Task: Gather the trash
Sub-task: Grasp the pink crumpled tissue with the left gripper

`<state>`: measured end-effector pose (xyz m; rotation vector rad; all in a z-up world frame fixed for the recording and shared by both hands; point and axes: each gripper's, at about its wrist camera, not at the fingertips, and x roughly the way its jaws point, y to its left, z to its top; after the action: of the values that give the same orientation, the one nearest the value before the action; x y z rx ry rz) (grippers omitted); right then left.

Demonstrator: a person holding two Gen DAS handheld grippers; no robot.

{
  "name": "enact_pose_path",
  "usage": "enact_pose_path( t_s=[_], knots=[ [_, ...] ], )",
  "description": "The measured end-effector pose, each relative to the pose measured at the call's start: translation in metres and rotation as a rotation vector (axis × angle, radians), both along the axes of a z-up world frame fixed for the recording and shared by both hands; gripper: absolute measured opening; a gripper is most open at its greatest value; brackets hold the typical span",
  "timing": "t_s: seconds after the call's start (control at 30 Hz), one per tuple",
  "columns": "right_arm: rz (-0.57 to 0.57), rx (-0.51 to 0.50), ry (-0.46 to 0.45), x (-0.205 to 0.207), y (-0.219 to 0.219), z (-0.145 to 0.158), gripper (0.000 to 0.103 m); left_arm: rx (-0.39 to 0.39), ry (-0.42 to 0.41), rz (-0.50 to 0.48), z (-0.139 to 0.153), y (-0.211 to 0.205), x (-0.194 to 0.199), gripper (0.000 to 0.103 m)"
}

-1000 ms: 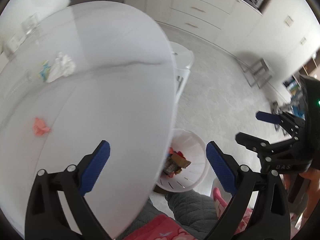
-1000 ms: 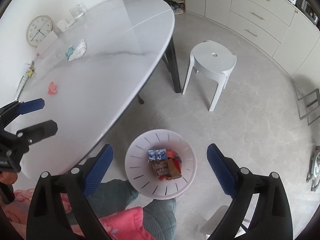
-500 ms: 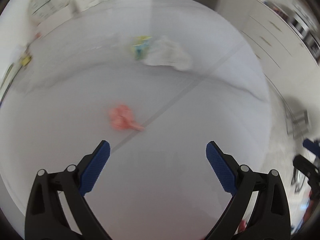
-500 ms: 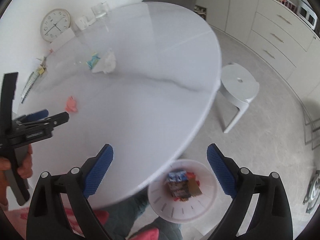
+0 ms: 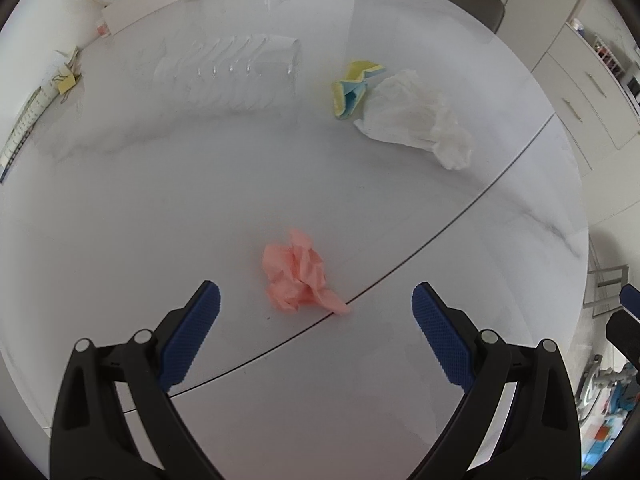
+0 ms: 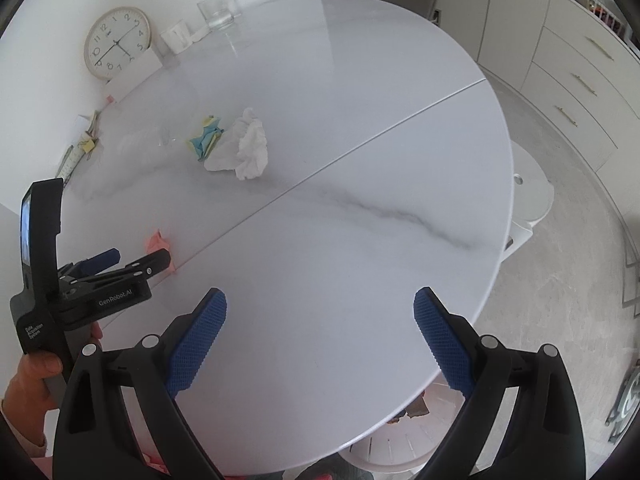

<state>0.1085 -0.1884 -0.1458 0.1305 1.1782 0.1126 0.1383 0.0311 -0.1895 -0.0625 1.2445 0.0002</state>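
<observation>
A crumpled pink paper (image 5: 298, 276) lies on the white marble table (image 5: 400, 380), just ahead of my open, empty left gripper (image 5: 316, 308). Farther back lie a crumpled white tissue (image 5: 416, 118) and a yellow-and-blue wrapper (image 5: 352, 88). In the right wrist view my right gripper (image 6: 320, 312) is open and empty above the table's near half; the left gripper (image 6: 136, 258) shows at the left, by the pink paper (image 6: 158, 242). The tissue (image 6: 244, 146) and wrapper (image 6: 206, 138) lie beyond. The white trash bin (image 6: 396, 450) sits on the floor, partly hidden under the table edge.
A clear glass (image 5: 236, 68) lies on its side at the table's back. A clock (image 6: 116, 42), another glass (image 6: 218, 10) and small items stand along the wall. A white stool (image 6: 530, 192) stands beside the table. Cabinets (image 6: 580, 80) line the right.
Both grippers swung from over the floor bin up and over the table. The left one now faces the pink paper closely. Both stayed open.
</observation>
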Motion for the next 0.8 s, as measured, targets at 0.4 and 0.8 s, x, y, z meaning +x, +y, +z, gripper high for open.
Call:
enact_pose_path(
  t_s=[0.4, 0.8],
  knots=[
    [0.027, 0.003, 0.046, 0.018, 0.002, -0.017, 0.094, -0.007, 0.028, 0.047, -0.015, 0.008, 0.009, 0.083],
    [0.04, 0.008, 0.062, 0.025, 0.002, -0.025, 0.094, -0.029, 0.058, 0.043, -0.025, 0.006, 0.01, 0.031]
  ],
)
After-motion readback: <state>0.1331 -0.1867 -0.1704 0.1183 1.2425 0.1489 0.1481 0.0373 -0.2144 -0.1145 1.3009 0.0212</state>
